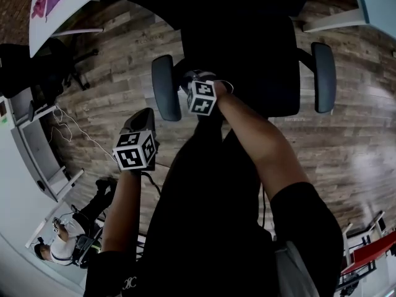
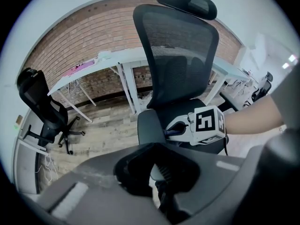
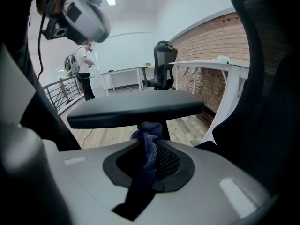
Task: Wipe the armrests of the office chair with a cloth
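The black office chair stands in front of me, with a mesh back. Its two armrest pads are the left one and the right one. My right gripper is at the inner side of the left armrest, shut on a blue cloth. The bunched cloth touches the near edge of that armrest pad. My left gripper hangs lower and left of that armrest, apart from it. Its jaws look shut and hold nothing. It faces the chair and the right gripper's marker cube.
Wooden floor lies all round. A second black office chair and a long white desk stand by the brick wall. A white cable trails on the floor at left. A person stands at lower left, and a red seat at lower right.
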Demonstrator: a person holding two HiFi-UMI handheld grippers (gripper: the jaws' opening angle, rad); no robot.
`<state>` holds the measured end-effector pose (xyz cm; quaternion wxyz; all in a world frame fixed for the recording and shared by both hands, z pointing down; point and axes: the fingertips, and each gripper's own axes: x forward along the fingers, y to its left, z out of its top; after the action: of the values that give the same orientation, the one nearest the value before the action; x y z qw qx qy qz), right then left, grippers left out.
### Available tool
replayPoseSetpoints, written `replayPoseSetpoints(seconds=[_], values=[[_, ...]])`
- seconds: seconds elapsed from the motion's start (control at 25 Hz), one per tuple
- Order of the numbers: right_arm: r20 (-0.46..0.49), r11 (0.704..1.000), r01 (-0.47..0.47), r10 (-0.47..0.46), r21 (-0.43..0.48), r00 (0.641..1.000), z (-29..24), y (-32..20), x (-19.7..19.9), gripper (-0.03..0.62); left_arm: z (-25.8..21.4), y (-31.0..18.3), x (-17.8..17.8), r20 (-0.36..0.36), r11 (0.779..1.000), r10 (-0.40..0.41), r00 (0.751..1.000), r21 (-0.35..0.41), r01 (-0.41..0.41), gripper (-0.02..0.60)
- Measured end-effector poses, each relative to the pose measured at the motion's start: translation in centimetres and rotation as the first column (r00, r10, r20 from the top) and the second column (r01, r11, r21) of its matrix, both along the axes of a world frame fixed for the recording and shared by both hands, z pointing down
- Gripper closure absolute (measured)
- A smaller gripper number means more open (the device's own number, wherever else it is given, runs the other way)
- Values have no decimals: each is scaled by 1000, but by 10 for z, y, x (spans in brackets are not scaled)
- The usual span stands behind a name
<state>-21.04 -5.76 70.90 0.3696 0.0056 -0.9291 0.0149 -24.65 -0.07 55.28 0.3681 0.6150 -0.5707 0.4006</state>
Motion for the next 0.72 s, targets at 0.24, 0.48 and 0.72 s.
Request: replayPoseSetpoints(seconds=[0.24,0.48,0.72], values=[[-6,998,-60,60,-14,998,18,-14,-22,543,11,8,-14,-4,1000,21,1000,5,-21,575],[-59,984,-171,167,-57,984,55,-34,-22,545,21,21,-30,-5,999,33,999,-1,-33,575],[-77,964,-232,224,-128,972,92,-45,-23,545,30,44,-58,-4,999,-32,999,-20,32,575]])
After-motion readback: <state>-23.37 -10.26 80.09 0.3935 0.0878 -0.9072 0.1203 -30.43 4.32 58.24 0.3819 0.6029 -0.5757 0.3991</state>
